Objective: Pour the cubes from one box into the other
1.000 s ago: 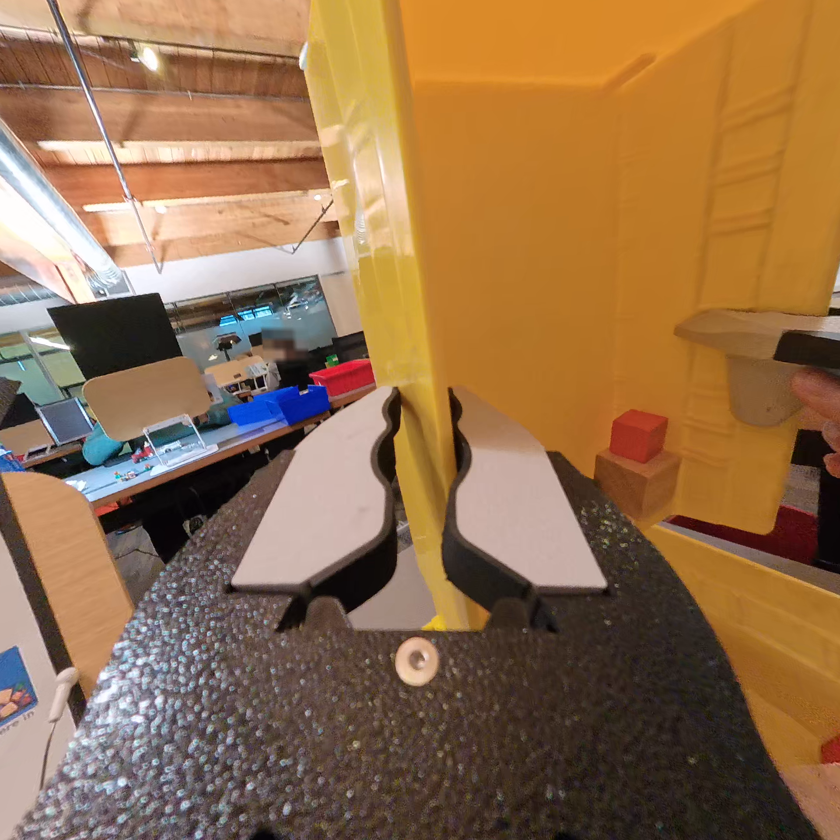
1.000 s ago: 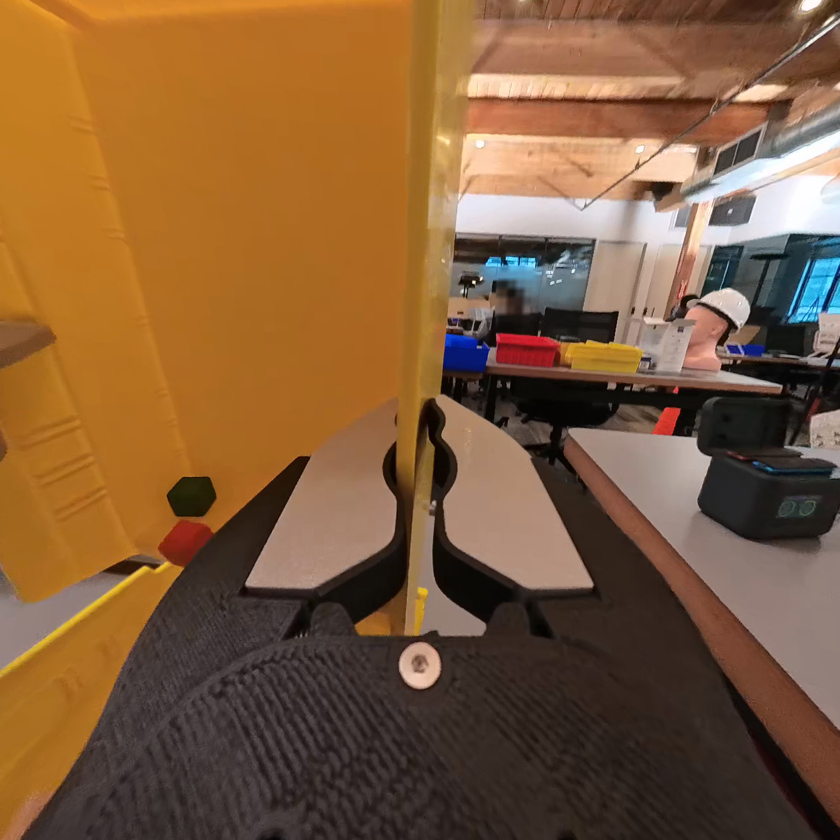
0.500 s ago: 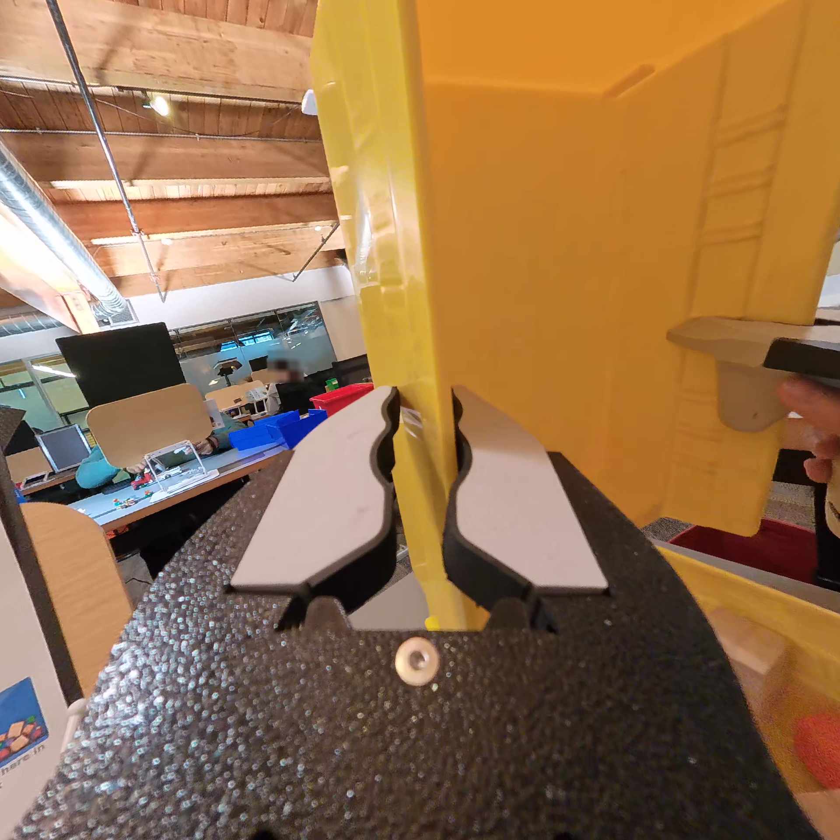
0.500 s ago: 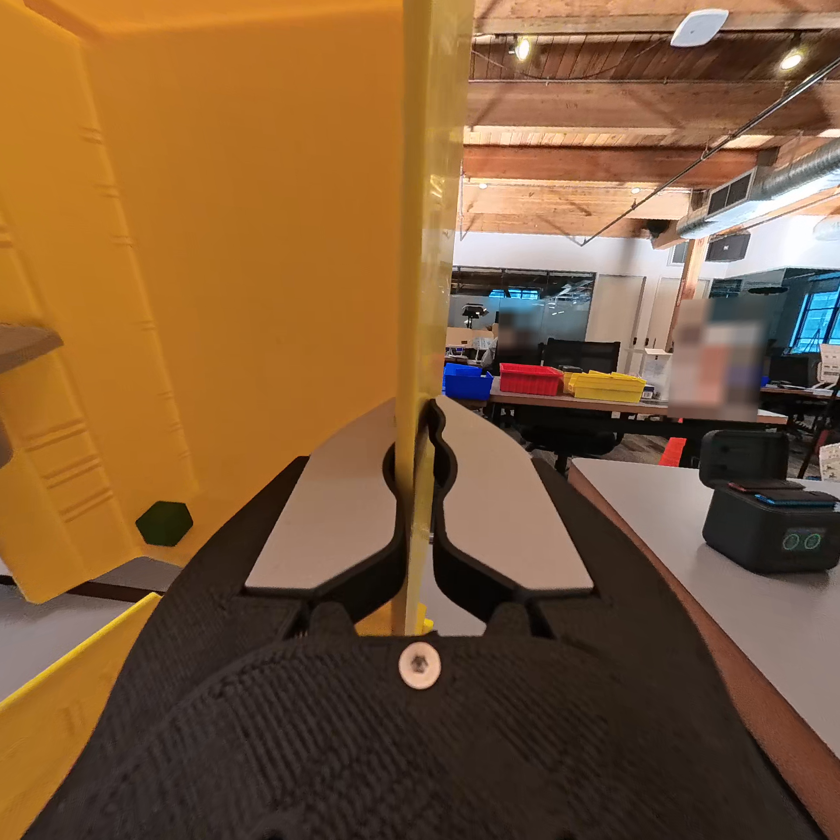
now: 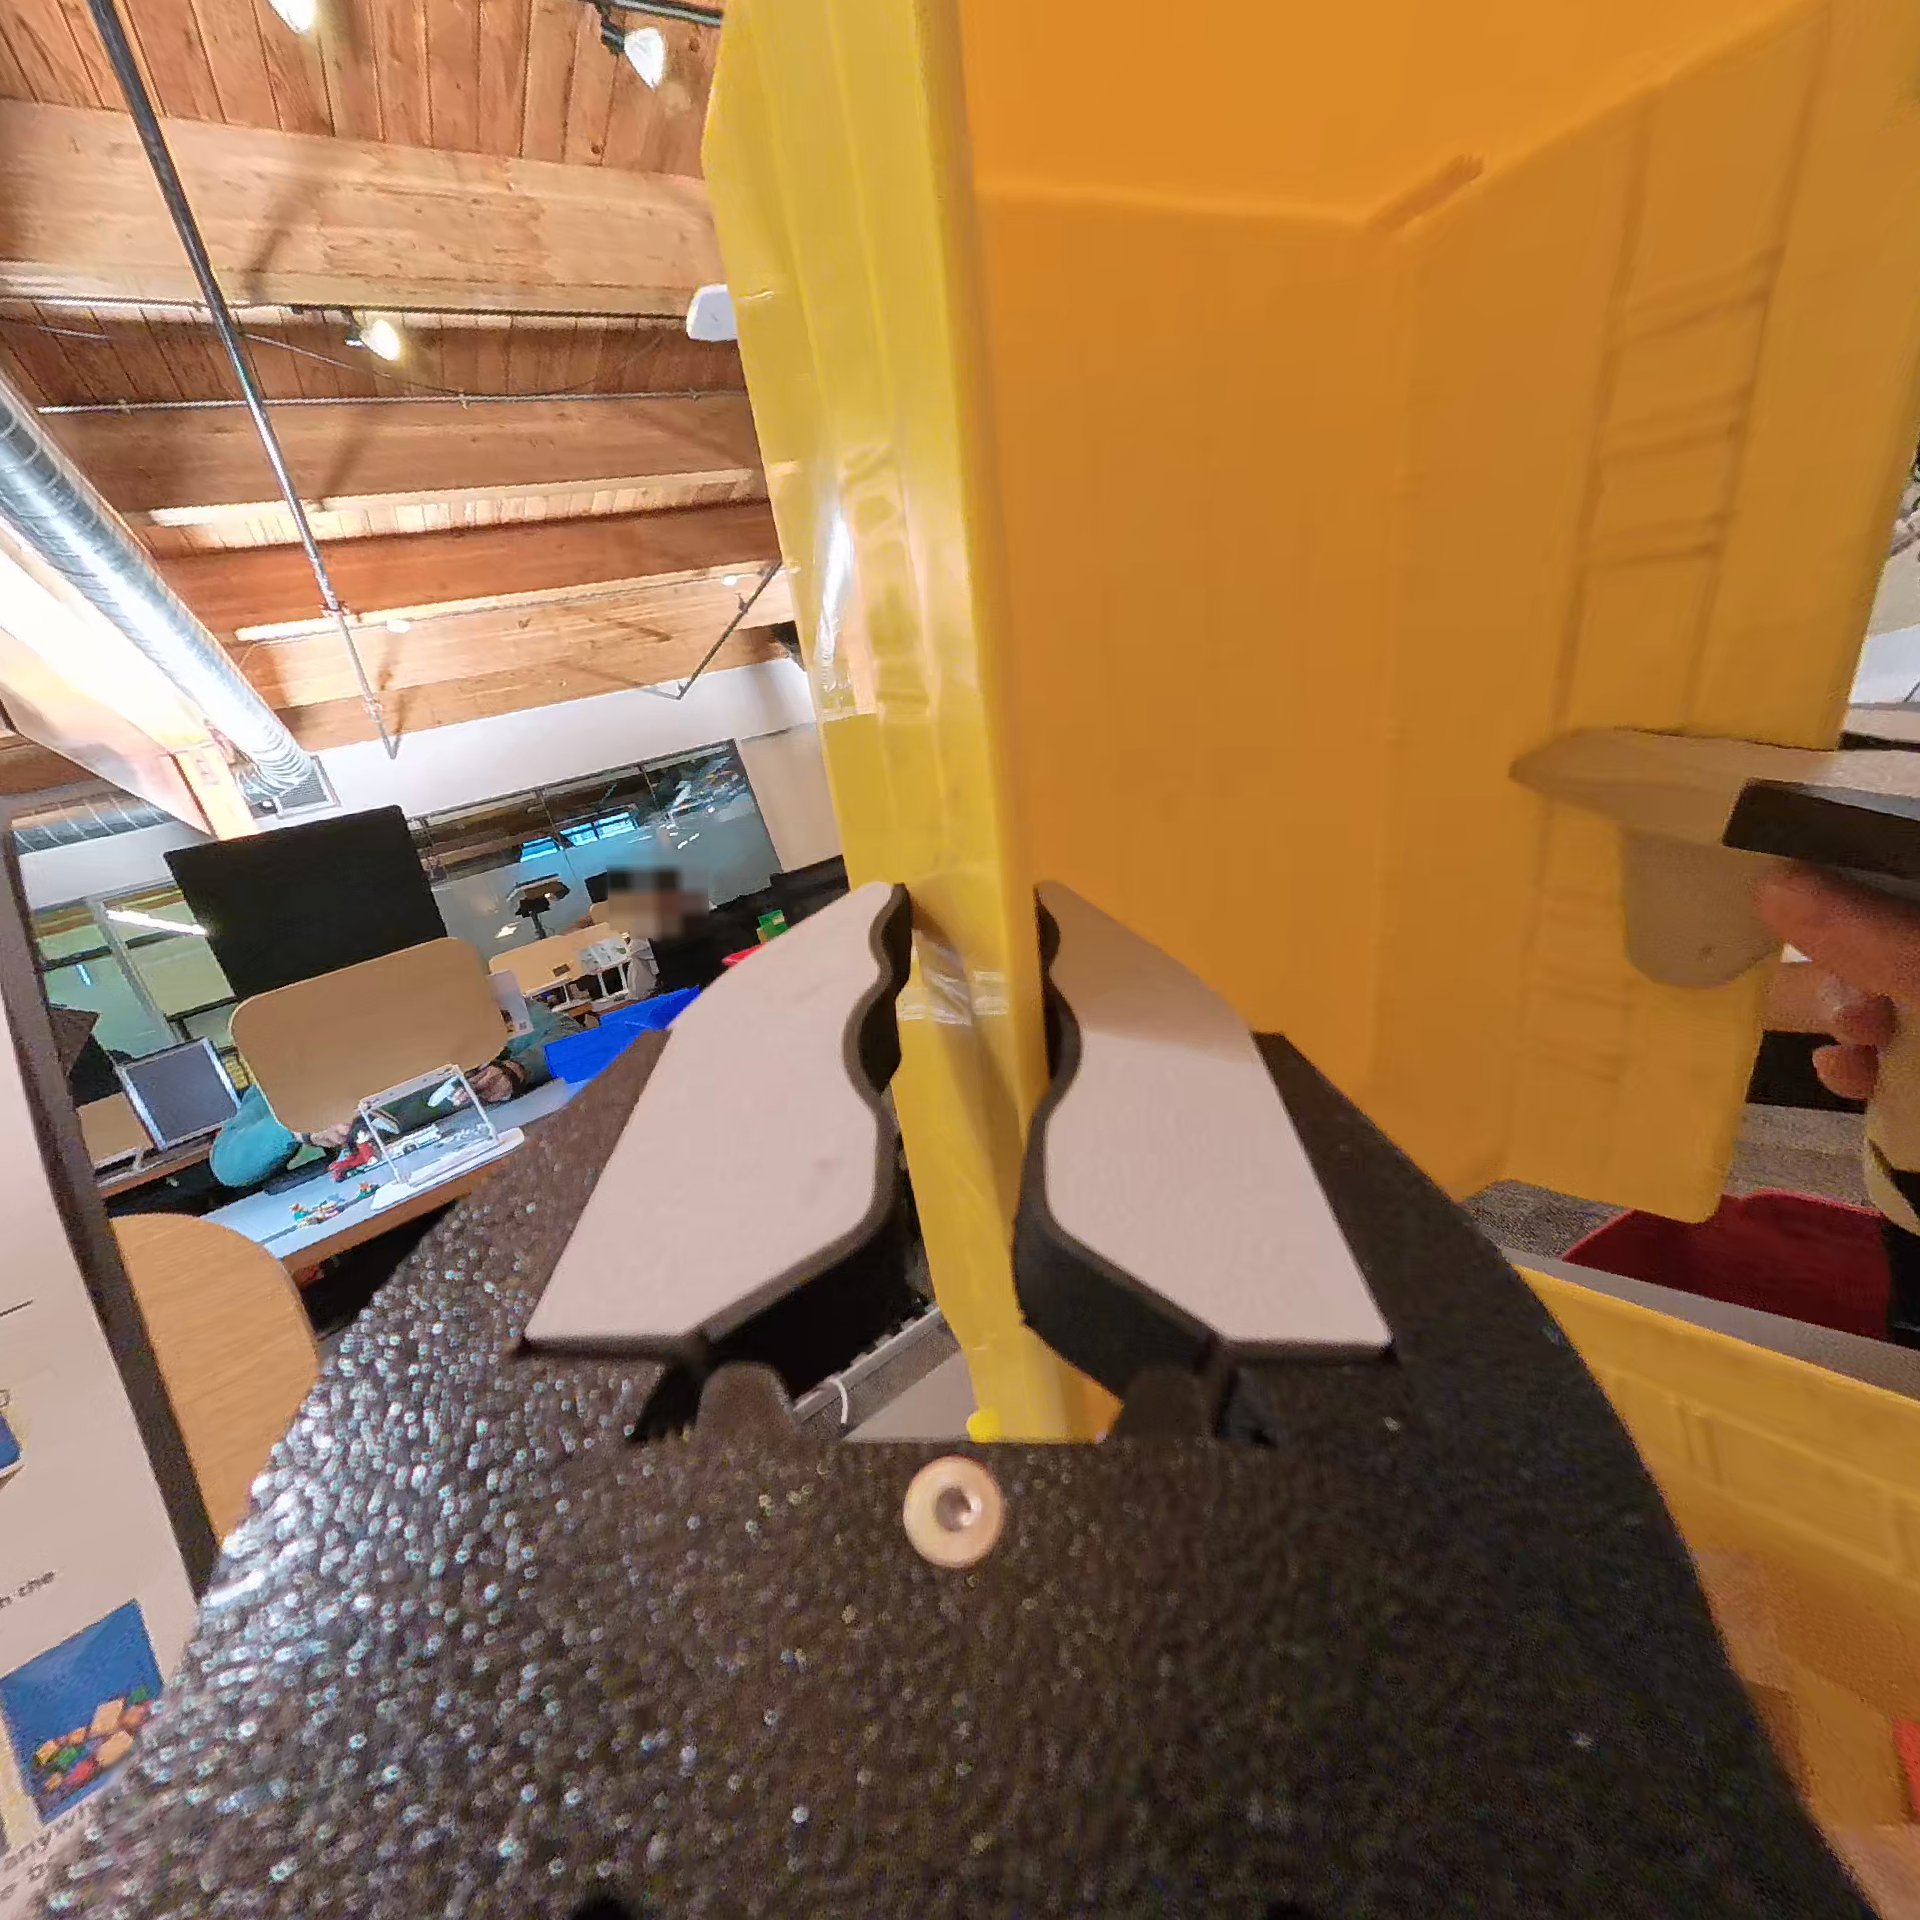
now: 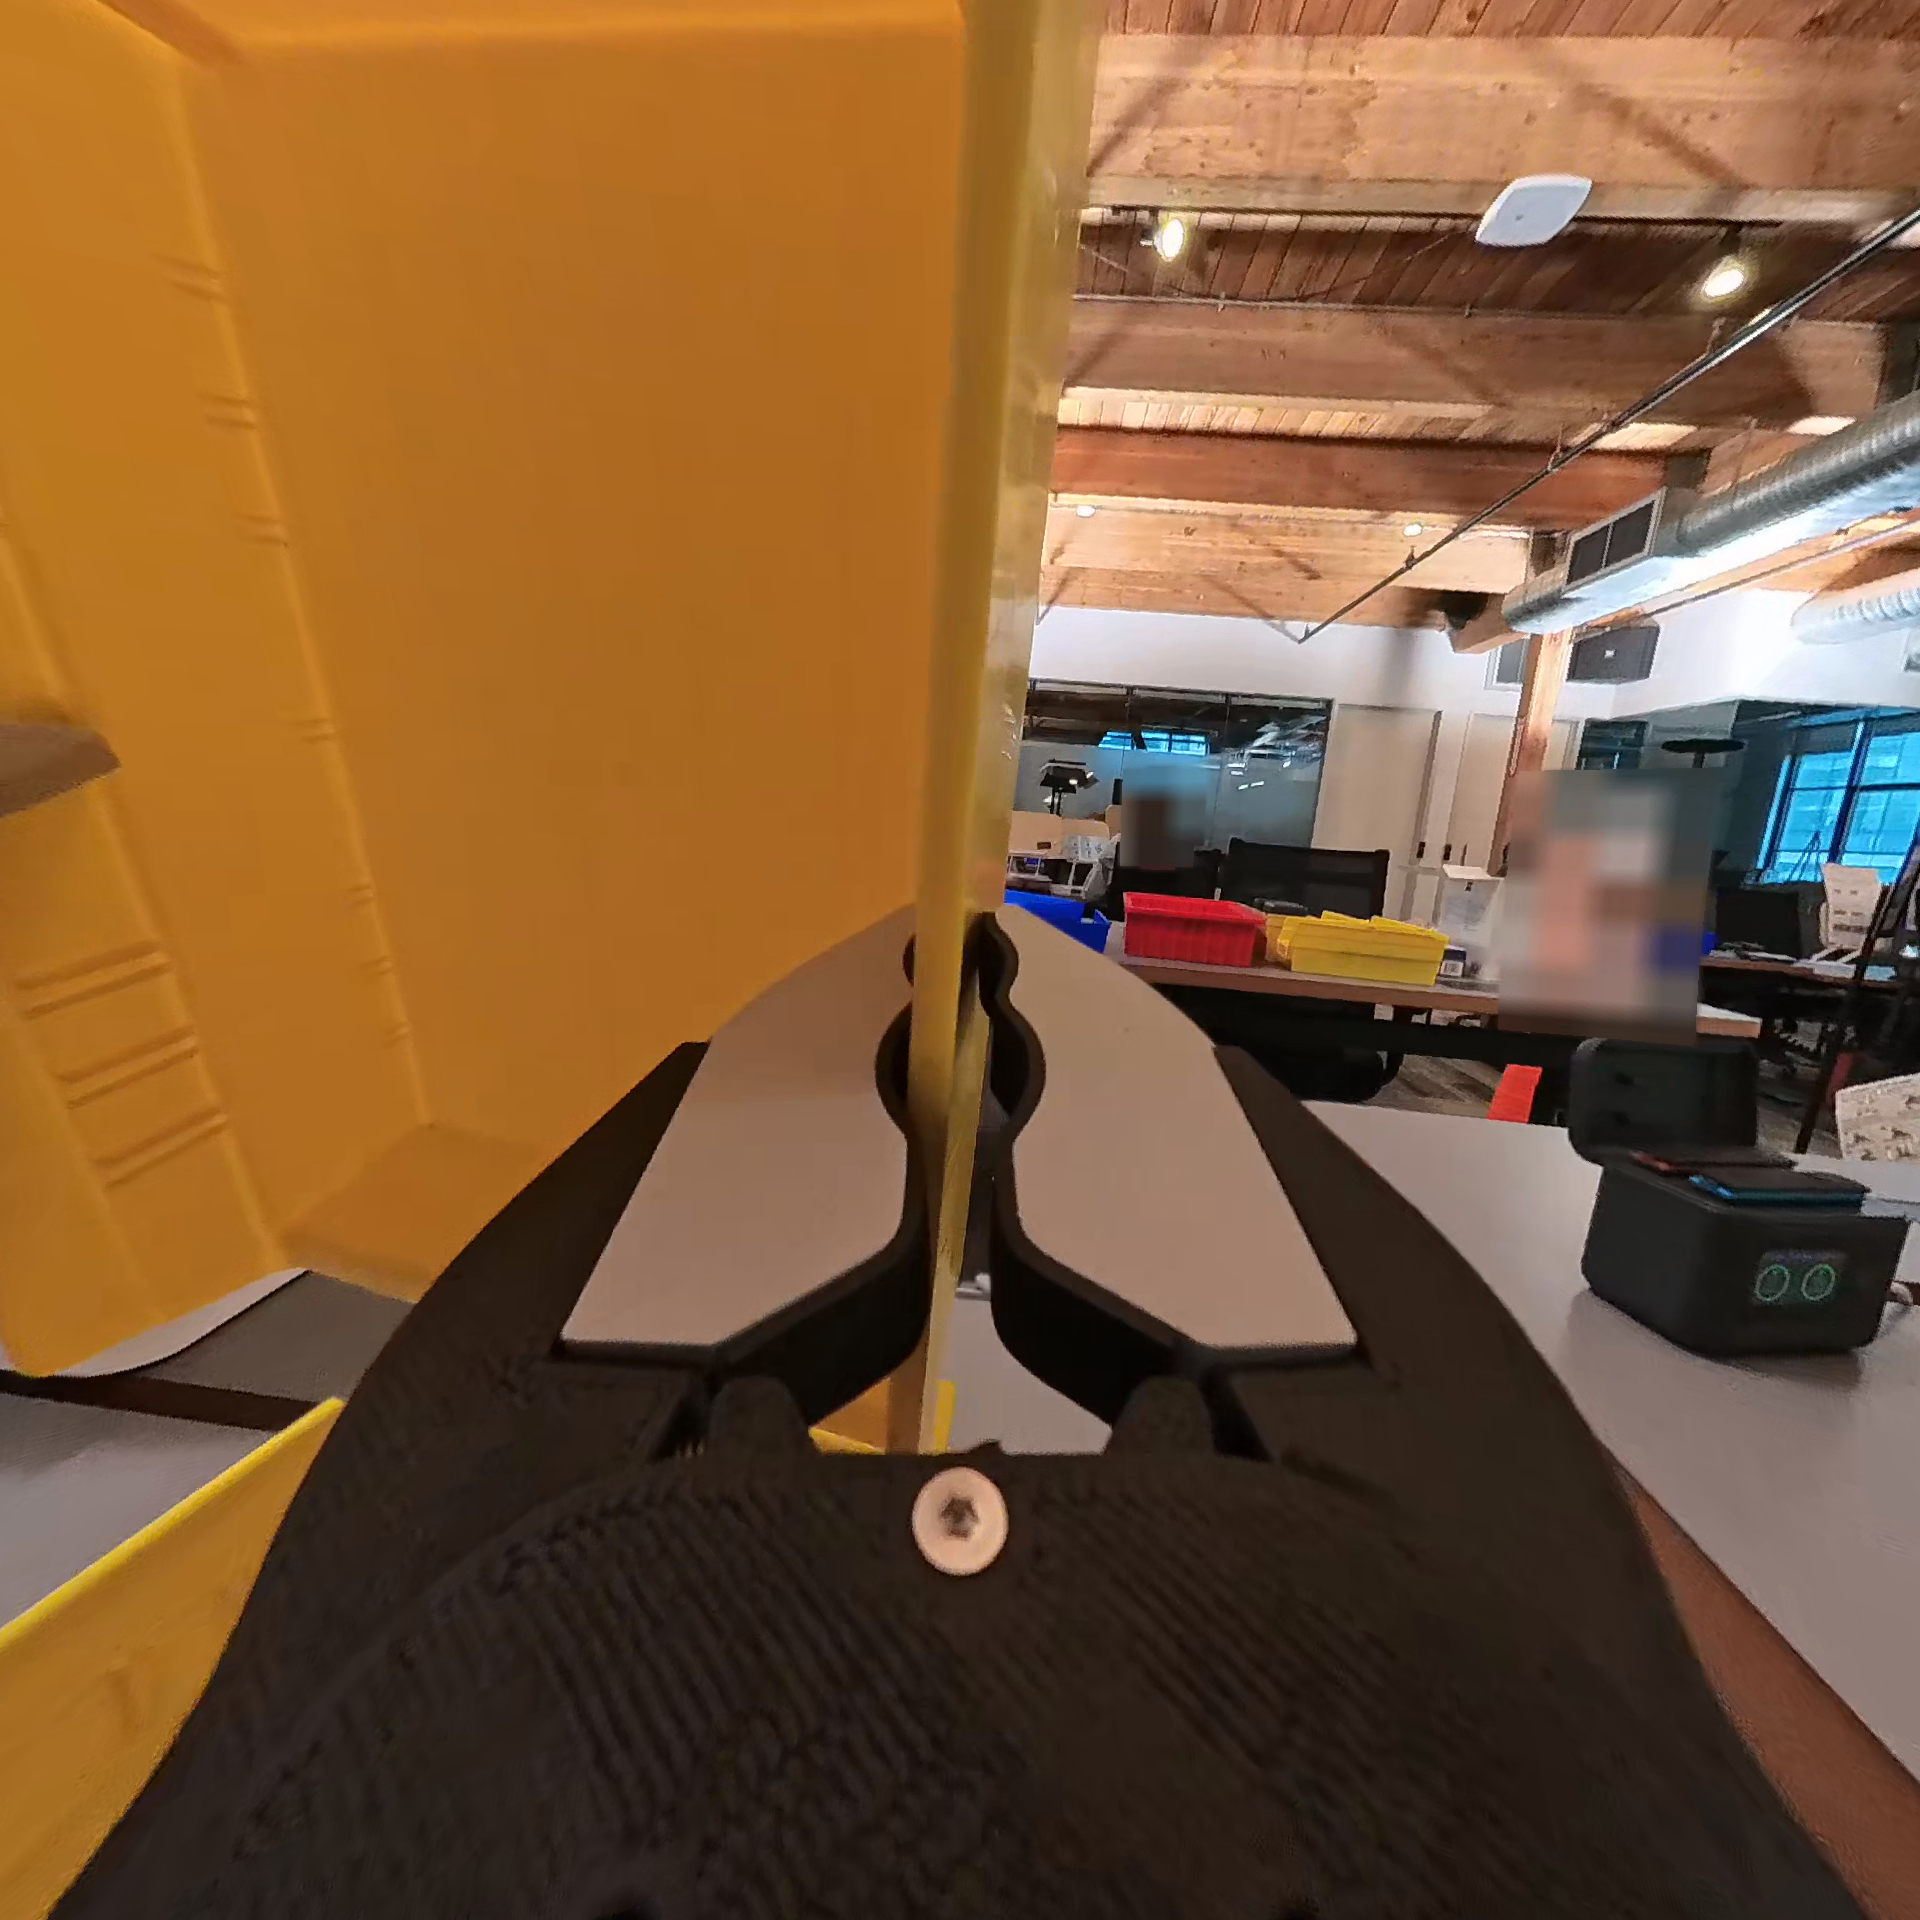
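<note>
I hold a yellow box [image 5: 1195, 623] tipped up on end, its open side facing me. My left gripper [image 5: 971, 904] is shut on its left wall. My right gripper [image 6: 956, 935] is shut on its right wall [image 6: 987, 623]; one of its fingers [image 5: 1621, 790] also shows in the left wrist view. No cubes show inside the held box [image 6: 571, 623]. The second yellow box [image 5: 1714, 1403] stands below it, its rim [image 6: 156, 1538] at the lower left of the right wrist view. Blurred wooden and red cubes [image 5: 1829, 1683] lie in it.
A grey table [image 6: 1662, 1507] with a brown edge extends to the right and carries a black device [image 6: 1745, 1257]. A red object [image 5: 1745, 1268] lies beyond the lower box. A white board [image 5: 62, 1351] stands at my left. Far tables hold coloured bins [image 6: 1195, 925].
Both grippers have tilted the held box up further. The red, wooden and green cubes at its lower edge have slid out, and it now shows none.
</note>
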